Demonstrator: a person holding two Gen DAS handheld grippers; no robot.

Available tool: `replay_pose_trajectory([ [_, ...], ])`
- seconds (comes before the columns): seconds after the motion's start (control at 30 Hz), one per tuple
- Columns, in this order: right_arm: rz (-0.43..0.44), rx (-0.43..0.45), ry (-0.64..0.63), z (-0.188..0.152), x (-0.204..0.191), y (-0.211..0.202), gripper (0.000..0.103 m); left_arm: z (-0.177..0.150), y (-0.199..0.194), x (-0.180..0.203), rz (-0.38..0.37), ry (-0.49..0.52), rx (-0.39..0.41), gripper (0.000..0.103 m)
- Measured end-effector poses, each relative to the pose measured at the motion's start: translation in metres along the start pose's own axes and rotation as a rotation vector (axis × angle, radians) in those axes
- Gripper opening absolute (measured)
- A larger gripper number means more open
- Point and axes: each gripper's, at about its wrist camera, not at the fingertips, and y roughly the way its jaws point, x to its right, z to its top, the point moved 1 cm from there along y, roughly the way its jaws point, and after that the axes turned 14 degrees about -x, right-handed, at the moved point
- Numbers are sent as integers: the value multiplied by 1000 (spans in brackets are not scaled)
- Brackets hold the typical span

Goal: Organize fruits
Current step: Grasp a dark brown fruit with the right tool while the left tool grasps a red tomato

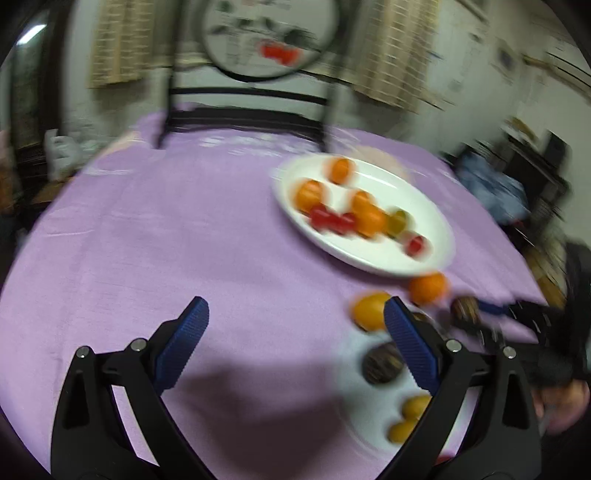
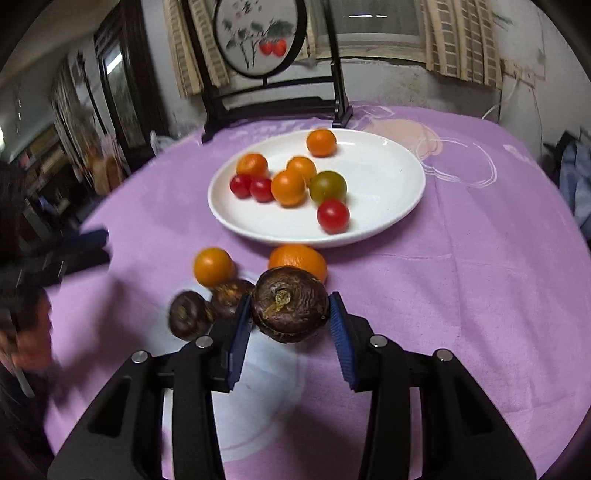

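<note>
Your left gripper (image 1: 295,332) hangs over bare purple tablecloth (image 1: 166,221) with its blue pads (image 1: 184,343) spread wide; nothing sits between them. The left wrist view is smeared with blur, so fine detail there is unreliable.

Just right of that gripper, a small white plate (image 2: 258,406) lies flat on the cloth. On its far edge rest two dark brown, wrinkled round fruits (image 2: 190,314), touching each other. In the left wrist view two small yellow fruits (image 1: 410,417) also sit on this plate, partly hidden by the gripper's right finger.

Beyond the small plate, two orange fruits lie on the cloth: a smaller one (image 2: 213,266) on the left and a larger one (image 2: 297,258) on the right, the latter just beside the near rim of the large white dish (image 2: 388,177).

Your right gripper (image 2: 290,325) is clenched on a third dark brown fruit (image 2: 290,304), both blue pads pressed against its sides, stem scar facing the camera. It is lifted clear of the cloth, above the far right edge of the small plate.

The large dish holds four orange fruits, three small red tomatoes (image 2: 333,216) and one greenish tomato (image 2: 328,186), clustered left of centre.

Behind the dish stands a round painted screen (image 2: 255,33) in a dark frame.
</note>
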Motion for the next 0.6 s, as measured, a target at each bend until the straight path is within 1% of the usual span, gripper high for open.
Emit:
replay_pose_trajectory([
  [0.03,11,-4,16,0,2,0,42,-5,-5,5,-40,33,-1,97],
  [0.07,12,-11,26,1,4,1,42,-19,-15,17,-101,99,14,97],
  [0.1,8,-18,30,1,4,2,42,-30,-21,25,-136,149,24,97],
  [0.17,-1,-29,36,0,3,4,42,-56,-29,44,-193,245,18,96],
  [0.2,0,-33,36,-1,2,4,42,-73,-30,59,-216,304,-1,94],
  [0.23,2,-34,35,-1,2,4,42,-83,-30,70,-221,348,-16,89],
  [0.3,0,-30,32,-2,1,3,42,-105,-29,92,-209,447,-45,81],
  [0.33,1,-29,33,-4,1,2,42,-112,-27,100,-196,479,-57,76],
  [0.4,-1,-29,35,-4,1,2,42,-121,-21,109,-149,513,-74,71],
  [0.47,-1,-31,36,-4,1,3,42,-121,-13,113,-112,515,-101,65],
  [0.5,-1,-32,35,-4,0,3,42,-121,-8,112,-98,507,-121,56],
  [0.53,1,-32,33,-4,0,3,42,-120,-4,112,-92,497,-135,50],
  [0.6,-1,-31,30,-4,0,2,42,-121,0,110,-76,479,-154,47],
])
